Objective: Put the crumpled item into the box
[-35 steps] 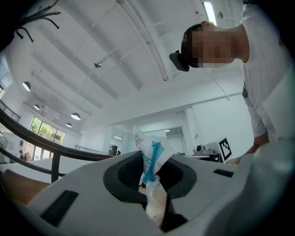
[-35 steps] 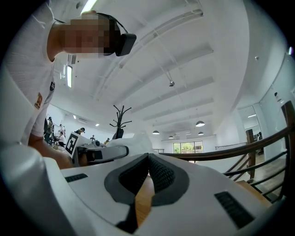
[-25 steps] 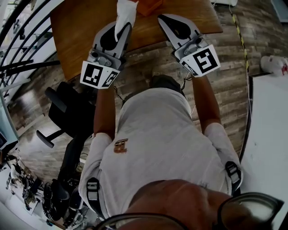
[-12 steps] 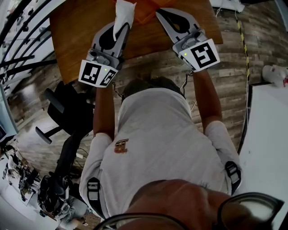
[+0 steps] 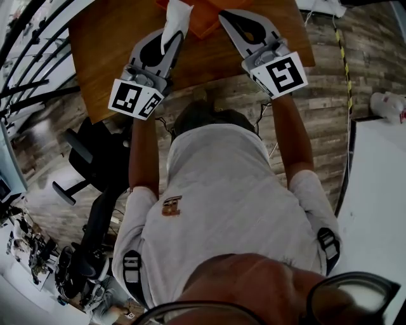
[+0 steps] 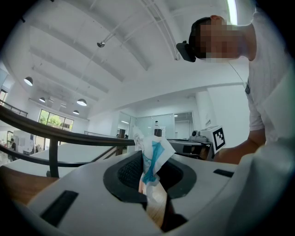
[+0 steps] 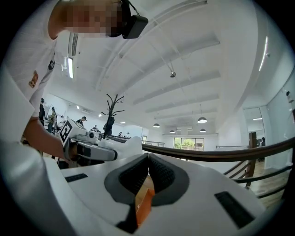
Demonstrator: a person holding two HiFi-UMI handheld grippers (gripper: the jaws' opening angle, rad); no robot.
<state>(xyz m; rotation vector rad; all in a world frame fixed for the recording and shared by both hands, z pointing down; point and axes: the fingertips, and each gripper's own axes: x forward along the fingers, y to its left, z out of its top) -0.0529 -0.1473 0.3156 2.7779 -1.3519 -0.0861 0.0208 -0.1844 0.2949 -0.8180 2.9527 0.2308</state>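
My left gripper (image 5: 169, 39) is shut on the crumpled item (image 5: 176, 18), a white wad that sticks out past the jaws over the wooden table (image 5: 108, 57). In the left gripper view the crumpled item (image 6: 153, 154) shows blue print and sits pinched between the dark pads of the left gripper (image 6: 150, 161). The orange box (image 5: 206, 18) lies at the table's far edge, just beyond and between both grippers. My right gripper (image 5: 228, 18) is beside the box with its jaws shut. In the right gripper view the right gripper (image 7: 148, 159) has its pads touching, and the orange box (image 7: 144, 206) shows through the gap below them.
A black office chair (image 5: 95, 152) stands on the plank floor left of the person. A white tabletop (image 5: 380, 190) runs along the right side. Dark railings (image 5: 25, 70) curve along the far left.
Both grippers have shifted slightly forward over the table, and more of the orange box shows at the top. The left gripper still holds the crumpled item.
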